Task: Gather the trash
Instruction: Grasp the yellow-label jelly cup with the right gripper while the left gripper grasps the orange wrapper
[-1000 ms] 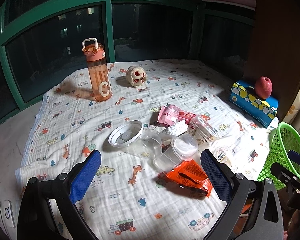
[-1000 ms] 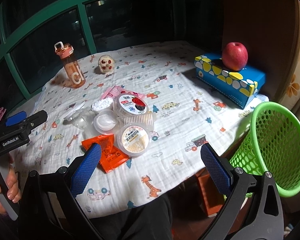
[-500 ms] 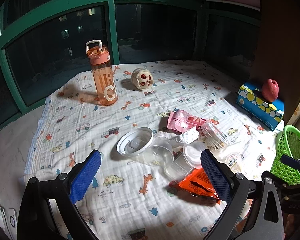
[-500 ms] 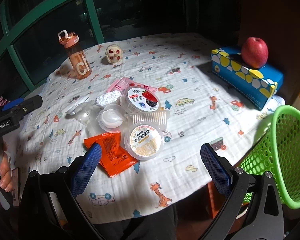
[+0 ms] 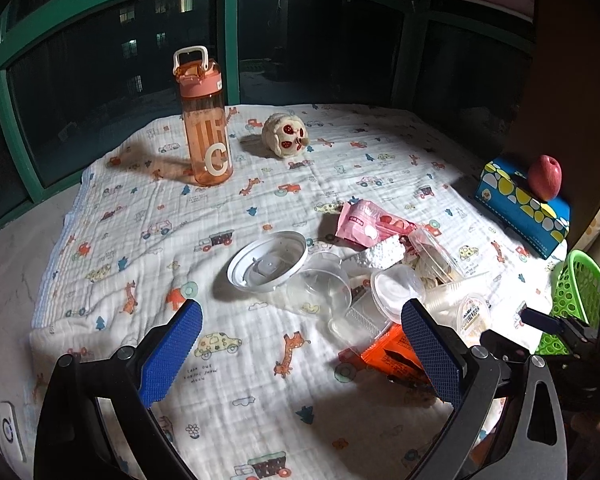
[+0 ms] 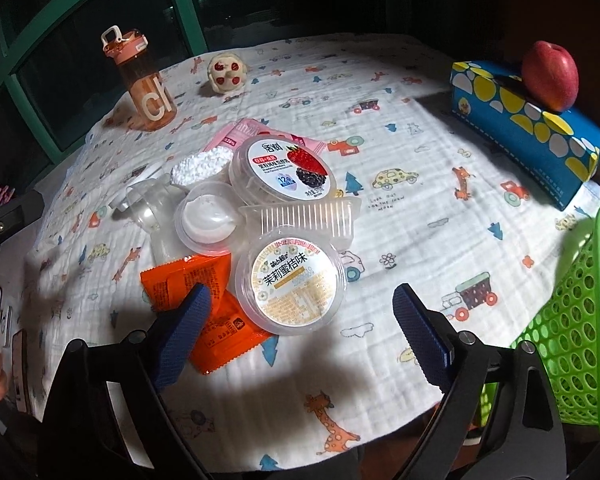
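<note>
Looked down on a counter (image 6: 420,168) under a cartoon-print cloth, with dark windows behind. Found the trash heaped in the near middle: a jelly cup (image 6: 292,284) with a yellow label nearest, resting partly on an orange wrapper (image 6: 172,280). Behind them, noted a ribbed clear tray (image 6: 304,218), a strawberry cup (image 6: 284,168), a small white-filled cup (image 6: 208,220), a lump of foam (image 6: 198,168), a pink packet (image 5: 364,224), and a white lid (image 5: 268,260) at the heap's left.

Held the right gripper (image 6: 300,296) low over the near edge, fingers spread wide and pinching nothing. Met the jelly cup straight ahead, almost centred in the gap; round, so no long axis to line up with.

Held the left gripper (image 5: 300,312) farther left, fingers likewise spread and empty, with the heap ahead and to its right.

Judged the right hand nearer both to the jelly cup and to the green basket (image 6: 572,320) beside the counter's near right edge.

Noted a water bottle (image 5: 204,128), a small toy (image 5: 286,136), and an apple (image 6: 550,76) on a blue box (image 6: 520,128), all well apart from the heap.
</note>
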The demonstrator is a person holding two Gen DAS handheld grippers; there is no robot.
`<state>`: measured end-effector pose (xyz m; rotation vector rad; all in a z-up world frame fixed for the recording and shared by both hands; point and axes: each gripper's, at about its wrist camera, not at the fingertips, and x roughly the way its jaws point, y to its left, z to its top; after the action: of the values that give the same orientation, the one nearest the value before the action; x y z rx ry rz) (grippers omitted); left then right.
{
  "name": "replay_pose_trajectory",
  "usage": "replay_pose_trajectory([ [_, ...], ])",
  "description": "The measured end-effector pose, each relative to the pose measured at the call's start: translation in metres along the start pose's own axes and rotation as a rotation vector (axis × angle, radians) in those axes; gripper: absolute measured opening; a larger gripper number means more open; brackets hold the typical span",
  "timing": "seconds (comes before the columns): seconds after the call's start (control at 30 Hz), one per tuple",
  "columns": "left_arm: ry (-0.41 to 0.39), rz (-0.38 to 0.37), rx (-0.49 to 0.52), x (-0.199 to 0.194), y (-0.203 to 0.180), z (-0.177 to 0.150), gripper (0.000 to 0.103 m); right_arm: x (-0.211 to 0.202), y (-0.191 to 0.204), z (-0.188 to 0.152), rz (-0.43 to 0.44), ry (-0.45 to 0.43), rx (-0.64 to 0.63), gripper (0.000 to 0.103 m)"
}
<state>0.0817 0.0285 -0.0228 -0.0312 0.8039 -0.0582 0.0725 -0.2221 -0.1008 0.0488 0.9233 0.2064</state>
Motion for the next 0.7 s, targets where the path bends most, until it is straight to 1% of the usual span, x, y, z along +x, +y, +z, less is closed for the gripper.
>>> replay_pose_trajectory([
  [0.17, 0.043, -0.023, -0.012, 0.010, 0.003, -0.012, 0.097, 0.019, -0.001, 0.002, -0.004, 0.023, -0.013, 0.088],
  [0.4, 0.090, -0.034, -0.015, 0.020, 0.002, -0.027, 0.096, 0.034, -0.002, 0.004, 0.011, 0.047, -0.019, 0.087],
  [0.7, 0.129, -0.061, -0.022, 0.026, -0.002, -0.037, 0.095, 0.039, 0.011, 0.005, 0.009, 0.053, -0.049, 0.087],
])
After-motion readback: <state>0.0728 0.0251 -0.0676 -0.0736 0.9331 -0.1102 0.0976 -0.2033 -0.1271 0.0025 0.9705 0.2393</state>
